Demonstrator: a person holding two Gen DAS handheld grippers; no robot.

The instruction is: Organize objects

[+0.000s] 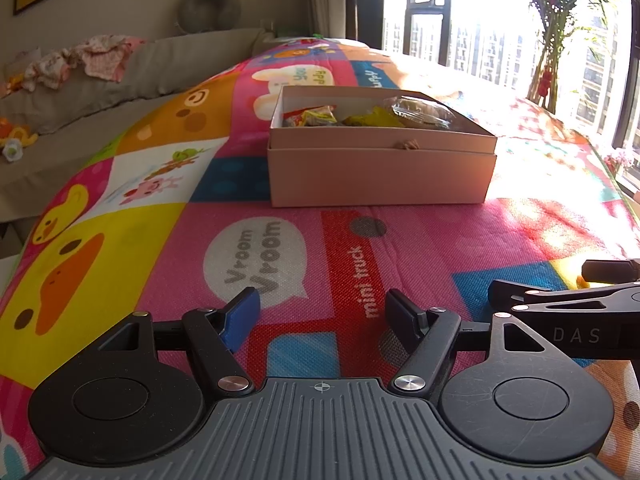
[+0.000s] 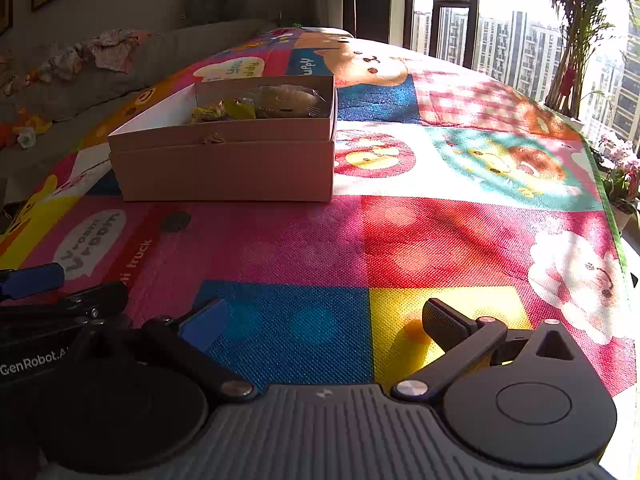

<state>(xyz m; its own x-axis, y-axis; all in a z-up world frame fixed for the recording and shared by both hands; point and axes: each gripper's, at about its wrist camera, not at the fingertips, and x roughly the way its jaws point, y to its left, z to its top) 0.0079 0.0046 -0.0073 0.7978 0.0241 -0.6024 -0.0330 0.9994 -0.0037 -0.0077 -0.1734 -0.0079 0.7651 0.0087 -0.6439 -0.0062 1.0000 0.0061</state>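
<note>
Left claw [image 1: 322,312] agape, right claw [image 2: 324,322] agape; box [image 1: 380,172] contents indistinct

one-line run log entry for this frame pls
left gripper: open, empty | right gripper: open, empty | box: on mat, holds wrapped snacks | phase: idle

The right gripper [image 2: 324,320] hangs wide apart and empty over the colourful play mat [image 2: 400,240]. Ahead to the left sits a cardboard box [image 2: 224,168] holding wrapped snacks [image 2: 260,106]. The left gripper [image 2: 32,280] shows at the left edge.
</note>
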